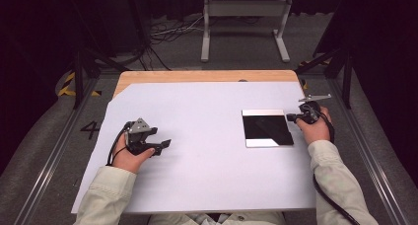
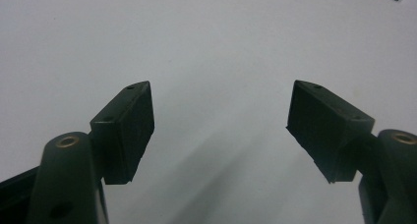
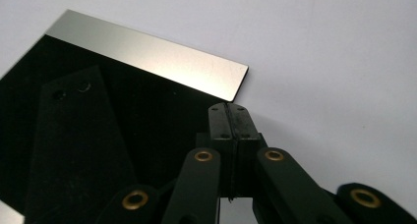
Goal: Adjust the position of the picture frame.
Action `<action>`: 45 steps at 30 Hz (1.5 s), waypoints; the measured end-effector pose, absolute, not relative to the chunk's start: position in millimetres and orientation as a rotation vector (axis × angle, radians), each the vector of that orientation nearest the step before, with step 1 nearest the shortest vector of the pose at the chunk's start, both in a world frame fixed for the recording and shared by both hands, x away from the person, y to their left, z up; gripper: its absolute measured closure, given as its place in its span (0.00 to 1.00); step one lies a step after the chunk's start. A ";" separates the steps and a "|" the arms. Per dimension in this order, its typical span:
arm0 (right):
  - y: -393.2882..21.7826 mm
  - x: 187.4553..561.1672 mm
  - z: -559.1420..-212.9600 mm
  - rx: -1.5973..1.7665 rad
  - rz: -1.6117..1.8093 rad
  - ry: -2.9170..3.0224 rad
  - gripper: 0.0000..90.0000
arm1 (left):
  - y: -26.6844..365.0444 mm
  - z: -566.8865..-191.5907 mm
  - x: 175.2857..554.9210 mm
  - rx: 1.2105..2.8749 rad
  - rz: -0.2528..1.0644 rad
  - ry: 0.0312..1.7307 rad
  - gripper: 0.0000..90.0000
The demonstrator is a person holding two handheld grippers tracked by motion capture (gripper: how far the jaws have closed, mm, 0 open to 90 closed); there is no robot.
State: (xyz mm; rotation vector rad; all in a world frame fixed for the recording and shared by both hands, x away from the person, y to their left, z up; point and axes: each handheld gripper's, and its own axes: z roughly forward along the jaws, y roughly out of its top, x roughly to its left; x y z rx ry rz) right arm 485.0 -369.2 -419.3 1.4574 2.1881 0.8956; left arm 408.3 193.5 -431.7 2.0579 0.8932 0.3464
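A flat, square mirror plate (image 1: 266, 128) lies on the right half of the counter (image 1: 197, 111), glossy and dark where it reflects the room, with pale silvery bands along its far and near edges. It rests on a matte white sheet (image 1: 197, 175) with a wooden edge showing at the back. The right gripper (image 1: 292, 118), jaws pressed together and empty, sits at the plate's right edge. The left gripper (image 1: 166, 144), jaws spread, rests well apart on the sheet.
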 end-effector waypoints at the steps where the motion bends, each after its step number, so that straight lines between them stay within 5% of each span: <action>1: -368.9 486.2 -421.8 1.467 0.888 2.192 1.00 | 193.6 -431.6 408.3 2.059 0.349 0.893 0.29; 18: -357.1 484.1 -430.3 1.432 0.926 2.245 1.00 | 192.5 -431.3 408.1 2.064 0.348 0.892 0.29; 45: -245.9 484.6 -434.1 1.168 0.975 2.448 1.00 | 195.3 -430.8 410.3 2.047 0.342 0.896 0.28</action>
